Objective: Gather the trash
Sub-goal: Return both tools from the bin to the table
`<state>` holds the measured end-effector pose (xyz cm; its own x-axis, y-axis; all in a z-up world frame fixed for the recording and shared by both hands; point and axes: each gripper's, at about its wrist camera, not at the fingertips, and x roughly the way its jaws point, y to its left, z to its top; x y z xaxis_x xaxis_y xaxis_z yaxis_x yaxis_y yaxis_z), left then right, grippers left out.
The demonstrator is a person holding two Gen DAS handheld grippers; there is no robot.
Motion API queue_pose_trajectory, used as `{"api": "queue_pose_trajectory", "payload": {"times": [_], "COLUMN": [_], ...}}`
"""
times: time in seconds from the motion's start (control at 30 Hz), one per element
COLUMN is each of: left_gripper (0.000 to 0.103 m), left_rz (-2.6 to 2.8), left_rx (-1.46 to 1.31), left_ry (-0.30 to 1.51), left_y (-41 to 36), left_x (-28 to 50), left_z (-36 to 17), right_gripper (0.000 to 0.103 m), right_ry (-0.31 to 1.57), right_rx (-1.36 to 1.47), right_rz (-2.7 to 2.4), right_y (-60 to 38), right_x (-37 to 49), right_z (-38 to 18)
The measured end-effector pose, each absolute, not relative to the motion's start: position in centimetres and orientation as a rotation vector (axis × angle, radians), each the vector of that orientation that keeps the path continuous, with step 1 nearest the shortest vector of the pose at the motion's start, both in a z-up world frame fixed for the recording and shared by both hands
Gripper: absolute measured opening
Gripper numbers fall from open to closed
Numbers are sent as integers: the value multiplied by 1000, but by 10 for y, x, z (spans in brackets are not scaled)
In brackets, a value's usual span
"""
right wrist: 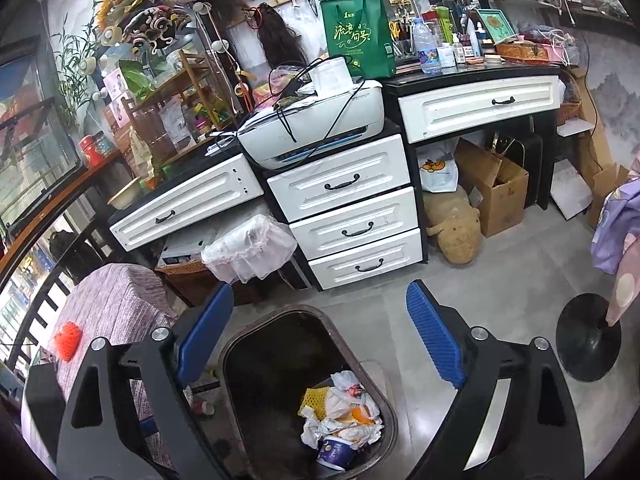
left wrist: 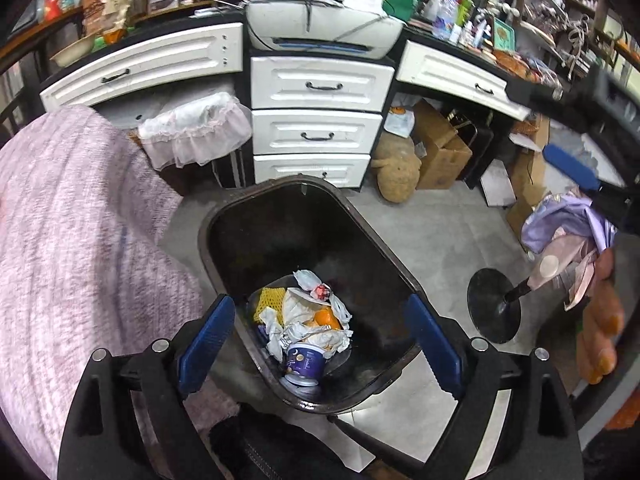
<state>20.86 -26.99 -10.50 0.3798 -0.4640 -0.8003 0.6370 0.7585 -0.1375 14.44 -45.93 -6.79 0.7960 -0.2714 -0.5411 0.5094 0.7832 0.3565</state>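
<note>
Below your two grippers, the dark trash bin (left wrist: 308, 216) is standing open on the grey floor (left wrist: 432, 232), its rim unobstructed all round. Your left gripper (left wrist: 320, 340) is hanging over the bin's near end with its blue pads spread wide and nothing between them. Your right gripper (right wrist: 320, 340) is also gaping wide and carrying nothing, with the bin below it. Inside, crumpled paper (left wrist: 304, 328), a yellow foam net (left wrist: 272, 300) and a purple cup (left wrist: 305, 362) are lying at the near end. A pink-covered surface (left wrist: 72, 240) is crowding the bin's left side, with an orange net (right wrist: 67, 340) lying on it. Bare floor is opening to the right, as far as a black round stand base (left wrist: 494, 306). White drawers (left wrist: 316, 132) are closing off the far side.
</note>
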Motion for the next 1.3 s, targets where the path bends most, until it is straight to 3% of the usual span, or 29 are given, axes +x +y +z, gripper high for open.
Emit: {"api": "queue_pose_trajectory", "payload": {"times": [0.63, 1.3], "left_gripper": [95, 97], "left_rz": [-665, -337], "left_rx": [128, -22], "left_ry": [835, 787], "left_y": [-175, 38], "left_x": [201, 248], "left_z": [-42, -31], "right_gripper": [89, 91], "right_ry": [574, 772], "right_rx": [506, 280], "right_rz": [-202, 359], "right_y": [-422, -265], "right_x": [170, 240], "right_z": [-77, -63]}}
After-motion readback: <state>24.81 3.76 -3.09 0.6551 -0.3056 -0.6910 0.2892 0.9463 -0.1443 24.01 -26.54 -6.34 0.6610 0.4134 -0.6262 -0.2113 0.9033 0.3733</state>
